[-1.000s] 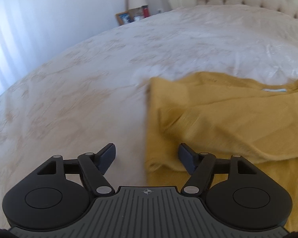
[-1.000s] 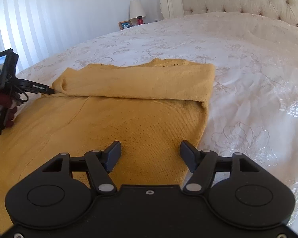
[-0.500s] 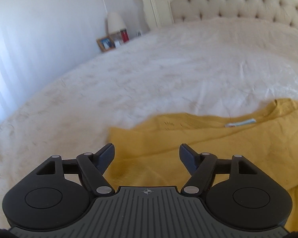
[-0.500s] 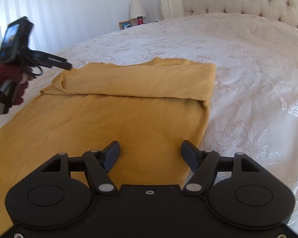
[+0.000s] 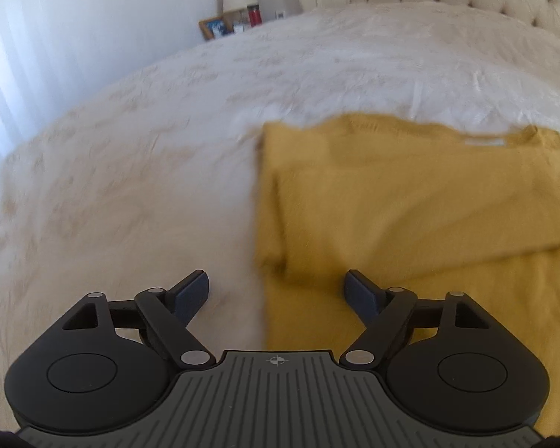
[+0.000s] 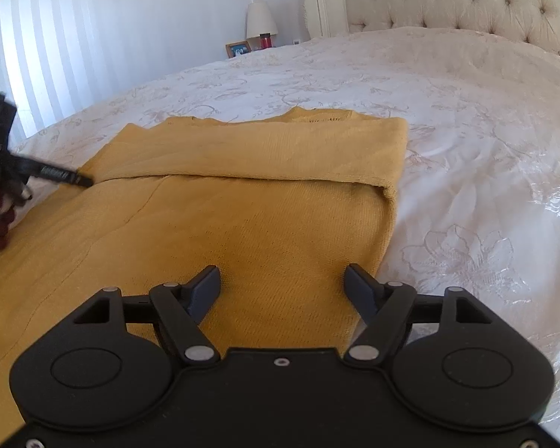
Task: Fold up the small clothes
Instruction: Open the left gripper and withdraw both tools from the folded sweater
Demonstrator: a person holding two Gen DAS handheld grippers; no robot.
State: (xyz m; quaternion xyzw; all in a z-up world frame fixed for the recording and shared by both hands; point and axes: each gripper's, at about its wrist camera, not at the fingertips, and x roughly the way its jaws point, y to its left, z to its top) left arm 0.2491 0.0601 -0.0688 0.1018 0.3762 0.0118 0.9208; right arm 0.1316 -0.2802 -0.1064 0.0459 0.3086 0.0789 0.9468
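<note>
While both sets of jaws widen with nothing between them, the left gripper (image 5: 276, 287) and right gripper (image 6: 282, 285) hover over a mustard-yellow knit top (image 6: 250, 201) lying part-folded on the white embroidered bedspread (image 6: 466, 130); soft, limp fabric, probably best pinched at its side edges.

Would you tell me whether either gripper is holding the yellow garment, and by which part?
Nothing is held: the left gripper and right gripper are both opening above the yellow garment.
</note>
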